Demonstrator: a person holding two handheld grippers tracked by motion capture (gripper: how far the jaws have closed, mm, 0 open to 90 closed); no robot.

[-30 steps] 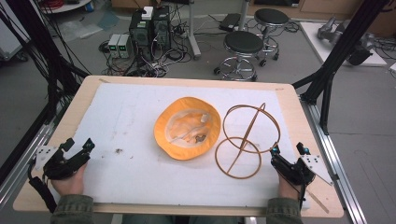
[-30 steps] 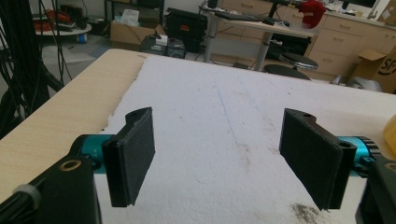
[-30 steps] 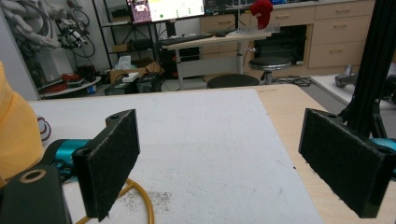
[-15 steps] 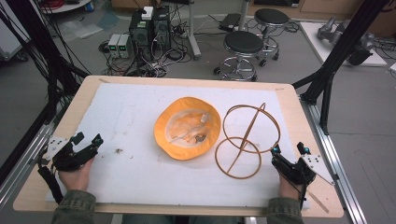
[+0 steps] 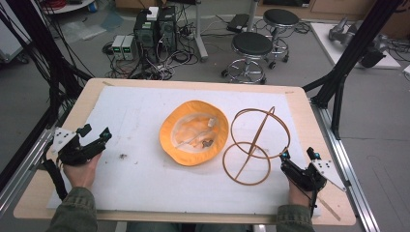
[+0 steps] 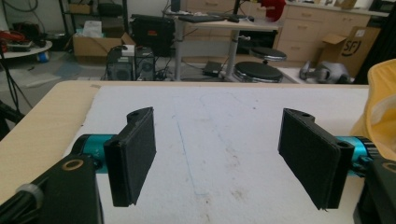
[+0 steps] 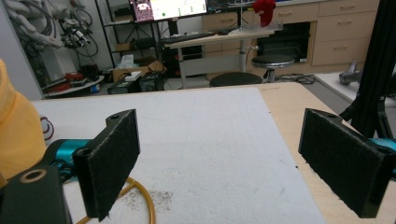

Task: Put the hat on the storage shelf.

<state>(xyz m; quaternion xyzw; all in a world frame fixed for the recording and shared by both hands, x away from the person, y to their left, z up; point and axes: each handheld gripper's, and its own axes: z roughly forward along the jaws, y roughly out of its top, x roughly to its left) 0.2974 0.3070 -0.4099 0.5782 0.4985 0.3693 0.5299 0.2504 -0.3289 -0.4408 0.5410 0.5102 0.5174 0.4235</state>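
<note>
An orange bucket hat [image 5: 194, 131] lies upside down at the middle of the white mat [image 5: 135, 111], its pale lining and a label showing. Just right of it stands a wire frame of orange rings [image 5: 254, 145]. My left gripper [image 5: 95, 133] hovers over the mat's left side, open and empty, well left of the hat; the hat's brim [image 6: 380, 107] shows at the right edge of the left gripper view. Open as well, my right gripper [image 5: 299, 154] sits at the front right, close beside the frame's lower ring [image 7: 140, 198], with the hat [image 7: 16, 135] to its left.
The mat covers most of a wooden table [image 5: 309, 111]. A small dark speck of debris [image 5: 122, 156] lies near the left gripper. Black frame posts [image 5: 348, 53] flank the table, and stools [image 5: 251, 48] and computer cases [image 5: 154, 29] stand on the floor beyond.
My left gripper has moved forward and to the right, from the table's front left corner onto the mat's left side. The right gripper has barely shifted.
</note>
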